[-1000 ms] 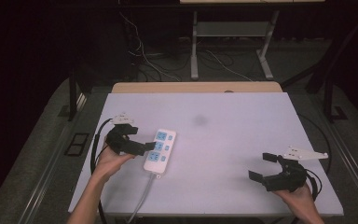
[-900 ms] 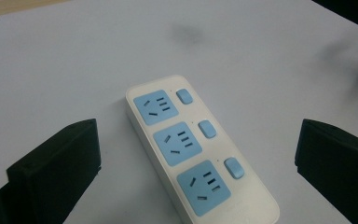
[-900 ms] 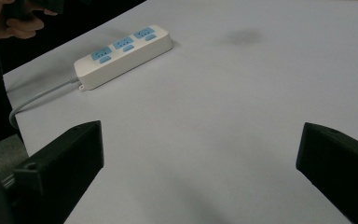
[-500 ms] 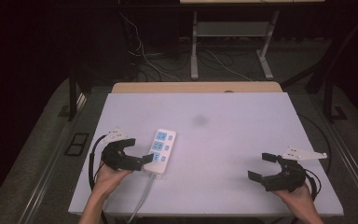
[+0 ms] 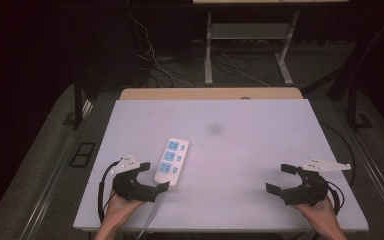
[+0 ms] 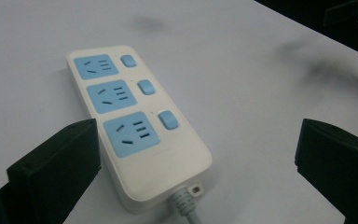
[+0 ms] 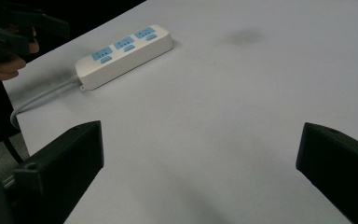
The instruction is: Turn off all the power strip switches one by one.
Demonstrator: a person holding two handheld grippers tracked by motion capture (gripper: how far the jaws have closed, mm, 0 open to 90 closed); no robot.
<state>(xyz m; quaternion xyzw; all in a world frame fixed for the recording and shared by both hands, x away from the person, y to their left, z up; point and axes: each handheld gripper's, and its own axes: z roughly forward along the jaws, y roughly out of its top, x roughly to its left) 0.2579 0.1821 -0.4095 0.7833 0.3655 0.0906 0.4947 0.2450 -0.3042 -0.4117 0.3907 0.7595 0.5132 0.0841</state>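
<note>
Lying on the white table [image 5: 260, 150] left of centre in the high view, the power strip [image 5: 171, 161] had its cord end toward the person. The left gripper [image 5: 156, 180] sat just beside that end, jaws spread and empty; the right gripper [image 5: 280, 179] rested well apart, also spread and empty.

From the left gripper view, the strip [image 6: 135, 121] with 3 blue sockets lay between the wide-apart jaws, untouched.

From the right gripper view, the strip [image 7: 123, 49] lay far off beyond the parted jaws.
</note>
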